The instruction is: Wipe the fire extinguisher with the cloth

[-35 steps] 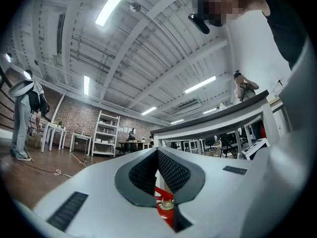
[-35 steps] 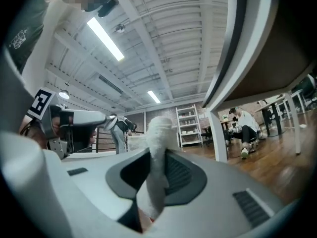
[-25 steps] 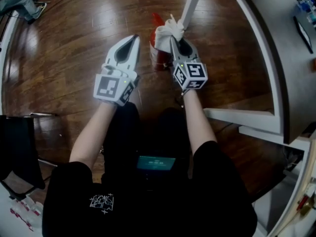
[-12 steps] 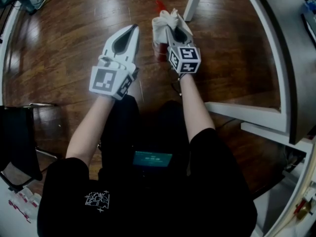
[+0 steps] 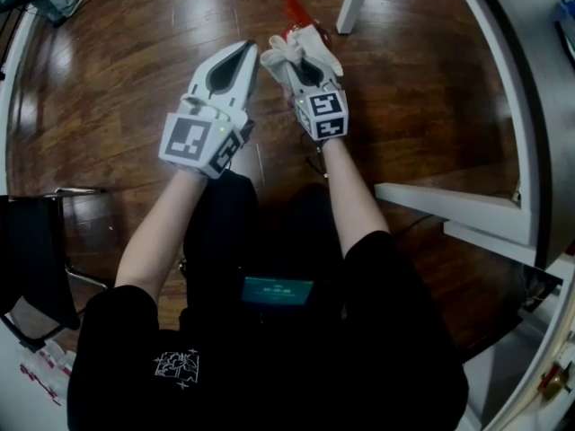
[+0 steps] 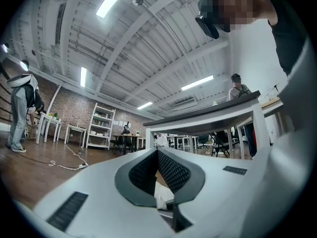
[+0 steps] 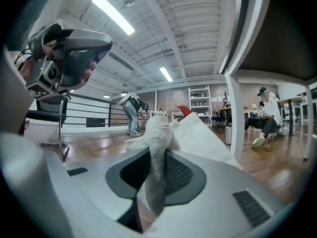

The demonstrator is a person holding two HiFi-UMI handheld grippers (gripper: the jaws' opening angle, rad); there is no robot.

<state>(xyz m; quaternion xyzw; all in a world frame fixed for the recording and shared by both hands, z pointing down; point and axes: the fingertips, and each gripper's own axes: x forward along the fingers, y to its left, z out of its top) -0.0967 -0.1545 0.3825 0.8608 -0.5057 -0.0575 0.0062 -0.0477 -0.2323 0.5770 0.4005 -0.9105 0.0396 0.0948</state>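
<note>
Wooden floor (image 5: 117, 70), both forearms (image 5: 162, 232) stretched forward — right claw (image 5: 292, 57) clamped on cloth (image 5: 316, 43), left claw (image 5: 246, 52) closed

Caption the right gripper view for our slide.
Right gripper shut on a white cloth, with the fire extinguisher showing its red top just behind it.

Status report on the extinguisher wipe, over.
Right gripper shut on cloth. Left gripper shut, empty, alongside. Fire extinguisher mostly hidden behind cloth, red tip showing. Table leg close, not blocking.
</note>
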